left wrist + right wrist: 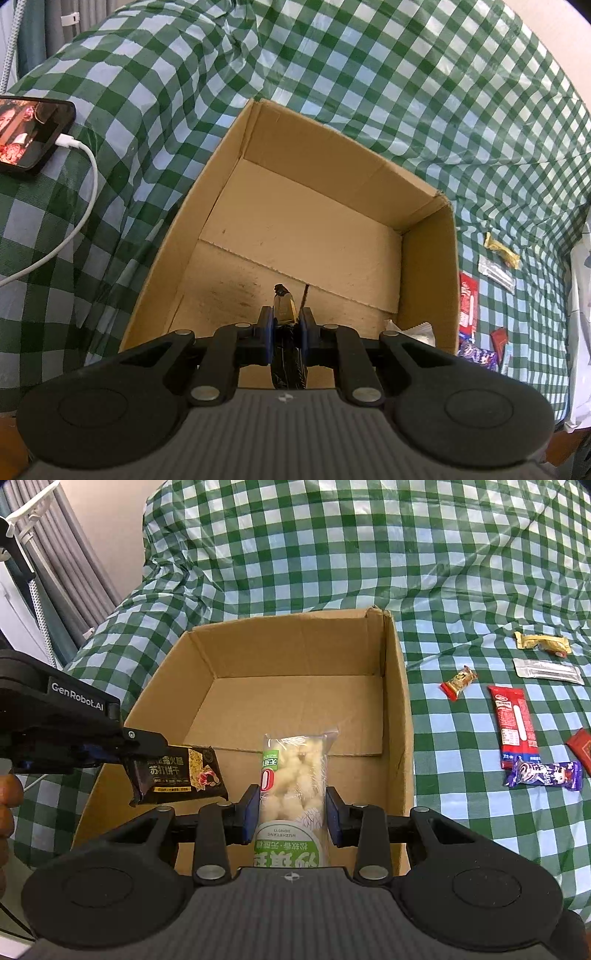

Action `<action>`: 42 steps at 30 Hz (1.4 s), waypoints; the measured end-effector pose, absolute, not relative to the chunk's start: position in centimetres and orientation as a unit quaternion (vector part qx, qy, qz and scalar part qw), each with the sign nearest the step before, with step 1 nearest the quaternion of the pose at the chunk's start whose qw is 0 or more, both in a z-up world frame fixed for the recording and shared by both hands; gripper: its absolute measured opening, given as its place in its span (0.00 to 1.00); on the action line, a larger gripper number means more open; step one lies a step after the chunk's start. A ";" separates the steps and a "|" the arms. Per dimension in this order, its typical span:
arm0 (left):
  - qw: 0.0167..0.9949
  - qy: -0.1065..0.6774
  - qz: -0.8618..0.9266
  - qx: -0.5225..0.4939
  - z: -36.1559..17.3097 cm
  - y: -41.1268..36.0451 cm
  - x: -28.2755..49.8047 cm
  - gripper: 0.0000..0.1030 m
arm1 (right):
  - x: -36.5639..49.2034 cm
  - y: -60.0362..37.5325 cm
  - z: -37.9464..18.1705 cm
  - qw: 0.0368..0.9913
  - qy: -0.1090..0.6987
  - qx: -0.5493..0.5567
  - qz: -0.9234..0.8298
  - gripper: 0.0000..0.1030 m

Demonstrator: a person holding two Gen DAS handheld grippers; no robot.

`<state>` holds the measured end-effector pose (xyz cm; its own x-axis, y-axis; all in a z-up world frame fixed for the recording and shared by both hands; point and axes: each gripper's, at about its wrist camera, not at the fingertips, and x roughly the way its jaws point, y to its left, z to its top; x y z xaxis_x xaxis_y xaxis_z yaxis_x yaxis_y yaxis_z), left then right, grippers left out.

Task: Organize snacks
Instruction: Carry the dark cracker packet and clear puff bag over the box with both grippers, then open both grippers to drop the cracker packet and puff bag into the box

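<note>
we hold a black cracker packet in the left gripper and a white puff bag in the right gripper over the near-empty cardboard box, six snacks waiting at right of frame.

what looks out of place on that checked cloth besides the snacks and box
A phone lies on the checked cloth left of the cardboard box, its screen lit and a white charging cable plugged in, trailing across the cloth. It is no snack. The cloth itself is rumpled.
</note>
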<state>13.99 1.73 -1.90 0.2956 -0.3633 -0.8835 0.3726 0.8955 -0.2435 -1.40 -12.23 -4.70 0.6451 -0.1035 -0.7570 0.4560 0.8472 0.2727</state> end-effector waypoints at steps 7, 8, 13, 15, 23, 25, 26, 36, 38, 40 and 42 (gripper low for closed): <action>0.800 0.558 -0.220 0.014 -3.3 1.3 14.7 0.15 | -0.8 -12.5 -5.4 0.874 0.397 0.230 -0.158 0.37; 0.800 0.559 -0.219 0.015 -3.4 1.2 14.9 0.15 | -0.8 -12.6 -5.5 0.874 0.398 0.230 -0.157 0.37; 0.798 0.563 -0.213 0.025 -4.0 0.9 15.4 0.15 | -0.3 -12.7 -5.8 0.872 0.403 0.232 -0.154 0.37; 0.796 0.563 -0.218 0.034 -4.0 0.7 15.5 0.23 | -0.1 -12.8 -5.8 0.875 0.401 0.228 -0.148 0.39; 0.803 0.566 -0.174 0.063 -1.1 1.7 15.0 1.00 | -2.2 -14.1 -3.3 0.887 0.361 0.228 -0.176 0.89; 0.797 0.576 -0.171 0.066 0.1 2.2 14.7 1.00 | -3.6 -14.5 -3.0 0.882 0.361 0.239 -0.184 0.90; 0.798 0.574 -0.174 0.065 1.0 2.5 14.3 1.00 | -4.3 -14.7 -2.8 0.881 0.361 0.243 -0.187 0.90; 0.837 0.493 -0.218 0.095 14.5 4.7 6.8 1.00 | -11.1 -14.2 0.8 0.885 0.323 0.255 -0.218 0.90; 0.845 0.477 -0.220 0.099 17.5 5.1 4.8 1.00 | -12.3 -13.9 1.8 0.888 0.312 0.254 -0.220 0.90; 0.853 0.457 -0.234 0.098 20.5 5.3 2.9 1.00 | -13.6 -13.5 2.8 0.892 0.301 0.253 -0.223 0.92; 0.863 0.430 -0.243 0.104 23.3 5.4 1.0 1.00 | -14.7 -13.3 3.5 0.894 0.292 0.253 -0.225 0.93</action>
